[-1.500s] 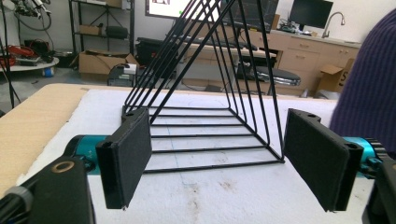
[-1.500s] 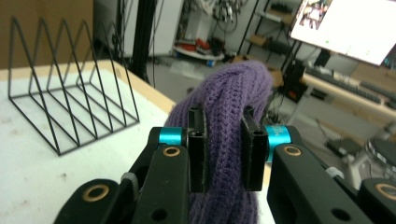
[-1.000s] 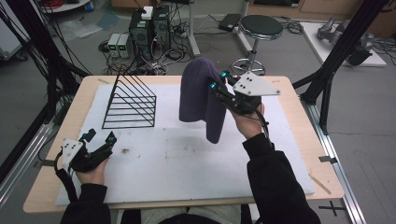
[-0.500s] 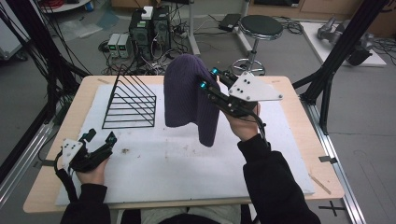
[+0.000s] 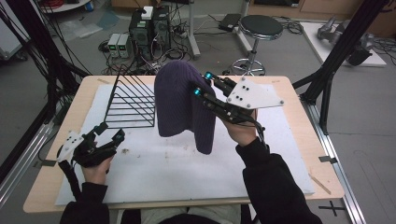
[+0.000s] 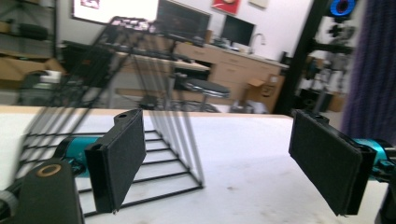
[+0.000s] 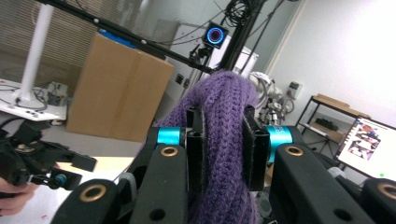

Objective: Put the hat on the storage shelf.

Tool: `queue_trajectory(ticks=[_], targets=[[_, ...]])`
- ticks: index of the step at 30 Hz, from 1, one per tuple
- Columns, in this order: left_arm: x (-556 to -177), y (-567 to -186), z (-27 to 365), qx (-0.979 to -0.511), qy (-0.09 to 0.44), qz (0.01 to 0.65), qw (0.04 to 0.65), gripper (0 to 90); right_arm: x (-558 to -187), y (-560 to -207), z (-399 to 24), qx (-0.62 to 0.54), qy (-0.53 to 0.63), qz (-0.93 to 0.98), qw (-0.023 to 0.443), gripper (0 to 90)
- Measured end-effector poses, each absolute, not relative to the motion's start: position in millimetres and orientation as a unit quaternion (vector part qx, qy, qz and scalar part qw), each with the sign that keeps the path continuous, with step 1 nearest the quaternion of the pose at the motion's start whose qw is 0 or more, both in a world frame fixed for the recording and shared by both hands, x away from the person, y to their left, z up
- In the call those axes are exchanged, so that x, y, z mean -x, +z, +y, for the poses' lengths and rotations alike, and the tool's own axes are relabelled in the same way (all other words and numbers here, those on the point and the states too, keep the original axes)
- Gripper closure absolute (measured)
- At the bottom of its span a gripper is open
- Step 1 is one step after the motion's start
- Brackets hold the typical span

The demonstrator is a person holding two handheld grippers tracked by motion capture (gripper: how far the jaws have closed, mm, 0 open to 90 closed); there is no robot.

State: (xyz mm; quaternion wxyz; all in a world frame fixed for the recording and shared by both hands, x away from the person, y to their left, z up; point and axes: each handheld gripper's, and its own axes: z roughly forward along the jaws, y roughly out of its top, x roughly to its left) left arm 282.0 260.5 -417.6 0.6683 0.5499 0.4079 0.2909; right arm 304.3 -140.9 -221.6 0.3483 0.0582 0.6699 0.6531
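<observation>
My right gripper (image 5: 201, 83) is clenched on a purple knit hat (image 5: 180, 105), the two pads (image 7: 254, 147) squeezing a thick fold of the wool between them. The hat hangs clear above the white mat (image 5: 187, 168), draping down from my grip in front of the black wire rack (image 5: 130, 100), which stands on the far left part of the mat. My left gripper (image 5: 108, 133) rests low near the front left edge of the table (image 5: 308, 100), well apart from the hat. Its jaws have just been opening and stand wide, with nothing between them; past them I see the rack (image 6: 140, 116) and the hat's edge (image 6: 373, 65) far right.
</observation>
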Motion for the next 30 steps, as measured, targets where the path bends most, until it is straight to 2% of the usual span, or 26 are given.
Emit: queue_trajectory(ticks=[9, 20, 26, 30], targets=[[-287, -402, 248, -0.593, 0.218, 0.337, 0.698, 18.7, -298, -224, -130, -0.041, 0.655, 0.676, 0.335, 75.4], [-291, -396, 226, -0.624, 0.121, 0.272, 0.722, 16.7, -290, -229, -105, -0.012, 0.659, 0.685, 0.311, 75.1], [-292, -397, 222, -0.637, 0.103, 0.259, 0.719, 17.0, -286, -232, -92, 0.003, 0.661, 0.689, 0.296, 74.9], [-292, -398, 221, -0.641, 0.085, 0.25, 0.721, 21.6, -283, -234, -85, 0.01, 0.661, 0.692, 0.29, 74.7]])
